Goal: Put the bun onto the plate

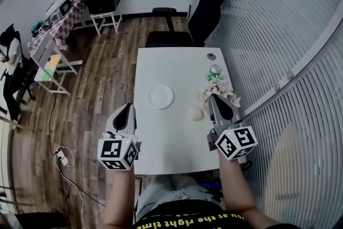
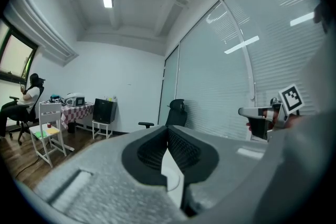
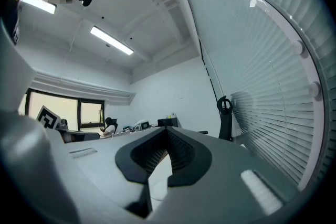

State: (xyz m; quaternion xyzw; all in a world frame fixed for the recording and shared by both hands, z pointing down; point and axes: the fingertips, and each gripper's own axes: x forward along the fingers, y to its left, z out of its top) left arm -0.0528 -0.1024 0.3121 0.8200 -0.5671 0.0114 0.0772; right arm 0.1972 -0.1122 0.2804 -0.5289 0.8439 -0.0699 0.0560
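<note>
Left claw (image 1: 127, 110): I hold it over the near-left corner of the white table (image 1: 161, 137), pointing toward twelve o'clock. Its own view shows the jaws meeting at the tips, with nothing caught in them. Only pale tabletop shows through the gap behind the tips.

Right claw (image 1: 213, 98): this one is over the table's right side, also aimed at twelve o'clock. The jaws are pressed together and empty, which reads clearly in its own view.

Bun (image 1: 196, 113): small and pale, lying on bare tabletop at nine o'clock of my right claw, just beside the jaws. No pad is on it.

Plate (image 1: 160, 97): round and white with nothing on it, sitting near the table's middle. It lies at ten o'clock from the bun and is clearly apart from it. From my left claw's tip it is at two o'clock.

Flowers (image 1: 220, 88): a pinkish-white bunch right at my right claw's tip, toward one o'clock. I cannot tell whether they touch.

Can (image 1: 215, 69): green-topped, standing just past the flowers at twelve o'clock.

Office chair (image 1: 206, 13): black, at the table's far end, twelve o'clock.

Marker cubes: one (image 1: 118, 154) rides at the back of the left claw and one (image 1: 236, 142) at the back of the right, both at six o'clock of their jaws.
</note>
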